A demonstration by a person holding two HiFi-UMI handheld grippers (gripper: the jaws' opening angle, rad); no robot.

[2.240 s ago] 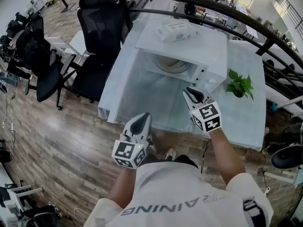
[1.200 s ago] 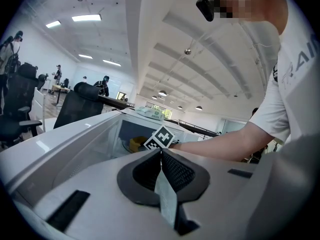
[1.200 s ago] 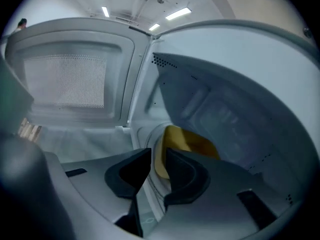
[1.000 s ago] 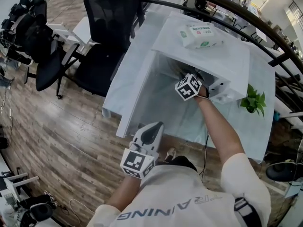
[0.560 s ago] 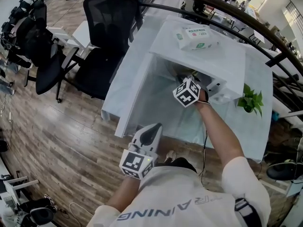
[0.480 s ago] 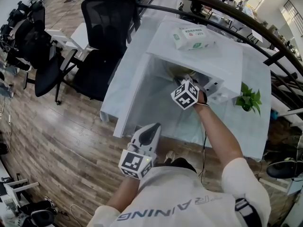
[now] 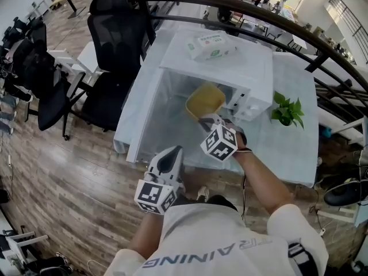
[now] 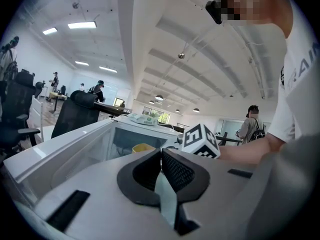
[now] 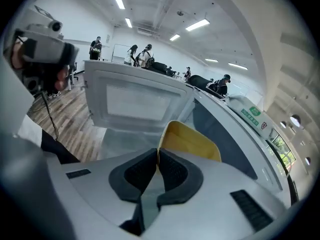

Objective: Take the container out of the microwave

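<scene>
A yellow container (image 7: 205, 100) hangs in the air just in front of the white microwave's (image 7: 236, 68) open cavity, above the open door (image 7: 150, 114). My right gripper (image 7: 208, 119) is shut on the container's near rim. In the right gripper view the yellow container (image 9: 192, 141) sticks out past the closed jaws of the right gripper (image 9: 158, 158). My left gripper (image 7: 163, 163) hangs low near the table's front edge, shut with nothing in it. In the left gripper view the left gripper (image 8: 161, 156) points at the microwave and a bit of the container (image 8: 143, 147).
A white wipes pack (image 7: 210, 45) lies on top of the microwave. A small green plant (image 7: 286, 110) stands on the table (image 7: 287, 148) to the right. Black office chairs (image 7: 112, 50) stand to the left. A dark railing (image 7: 276, 27) curves behind.
My right gripper has drawn back out of the microwave cavity toward me, bringing the yellow container out with it. The left gripper has barely moved.
</scene>
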